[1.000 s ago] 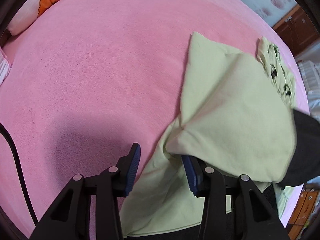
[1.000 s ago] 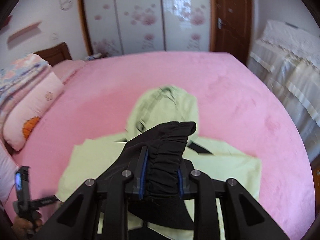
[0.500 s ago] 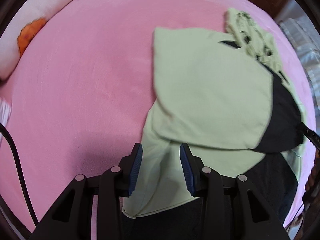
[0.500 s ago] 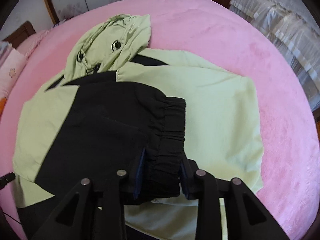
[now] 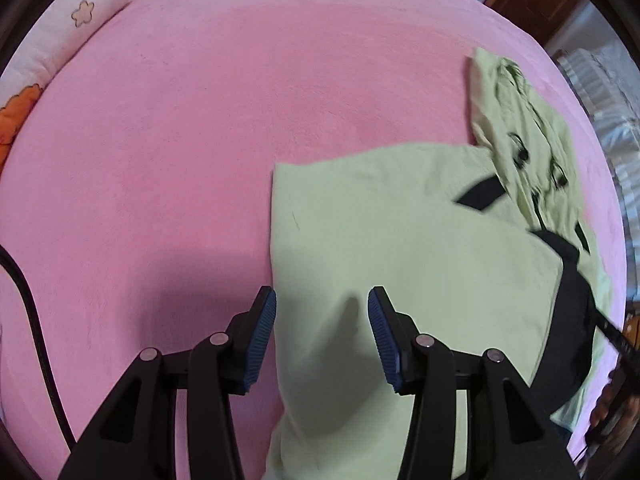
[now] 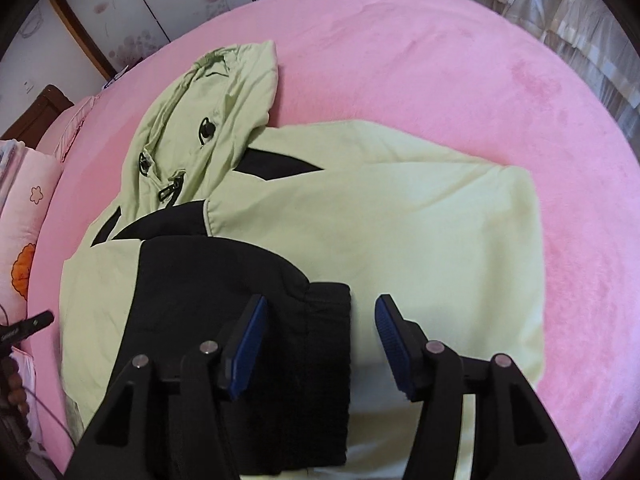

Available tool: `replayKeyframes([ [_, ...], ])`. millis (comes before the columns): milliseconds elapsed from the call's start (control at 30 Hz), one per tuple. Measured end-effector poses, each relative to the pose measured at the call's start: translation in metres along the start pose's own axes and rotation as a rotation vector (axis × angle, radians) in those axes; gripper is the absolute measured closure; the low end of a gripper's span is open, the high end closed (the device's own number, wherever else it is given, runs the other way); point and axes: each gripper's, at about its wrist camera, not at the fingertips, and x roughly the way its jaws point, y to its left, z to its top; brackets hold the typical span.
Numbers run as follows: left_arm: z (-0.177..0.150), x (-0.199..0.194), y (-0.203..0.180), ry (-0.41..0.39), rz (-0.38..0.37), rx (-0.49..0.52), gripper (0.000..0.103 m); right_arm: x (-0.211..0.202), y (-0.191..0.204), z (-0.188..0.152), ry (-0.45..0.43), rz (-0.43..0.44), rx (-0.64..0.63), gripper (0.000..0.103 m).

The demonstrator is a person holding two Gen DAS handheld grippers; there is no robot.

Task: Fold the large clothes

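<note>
Both grippers stand with jaws apart, holding nothing: the left gripper (image 5: pixel 322 322) over the jacket (image 5: pixel 400 264) edge, the right gripper (image 6: pixel 320 330) above the black sleeve (image 6: pixel 256 320) laid across it on the pink bed (image 6: pixel 440 60). Risk: the slack sleeve may slide off. Only the right view shows the whole hood (image 6: pixel 208 120).

A pale green hooded jacket (image 6: pixel 400 232) with black sleeve panels is seen on a plain pink bed (image 6: pixel 440 60); blue pads (image 6: pixel 390 344) line black grippers.
</note>
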Motion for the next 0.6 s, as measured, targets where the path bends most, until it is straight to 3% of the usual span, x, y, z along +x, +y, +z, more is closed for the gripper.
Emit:
replayKeyframes([
  [200,0.034,0.041,0.017,0.073,-0.038,-0.089,0.057,0.017,-0.002,0.003,0.023,0.031,0.019,0.047],
  [267,0.036,0.046,0.015,0.054,-0.036,-0.086,0.059,0.02,0.002,0.003,0.023,0.032,0.008,0.047],
  [300,0.036,0.045,0.013,0.035,-0.035,-0.073,0.079,0.022,0.005,0.002,0.026,0.034,-0.003,0.047],
  [333,0.037,0.044,0.01,0.017,-0.014,-0.048,0.092,0.023,0.008,0.002,0.028,0.032,-0.016,0.049],
  [367,0.037,0.043,0.005,0.001,0.02,-0.016,0.099,0.024,0.011,0.001,0.028,0.021,-0.033,0.058],
  [433,0.035,0.036,-0.001,-0.055,0.074,0.023,0.101,0.025,0.021,-0.001,0.02,-0.008,-0.089,0.069],
  [600,0.03,0.01,-0.006,-0.167,0.121,0.007,0.102,-0.004,0.051,0.002,-0.15,-0.095,-0.202,0.072],
])
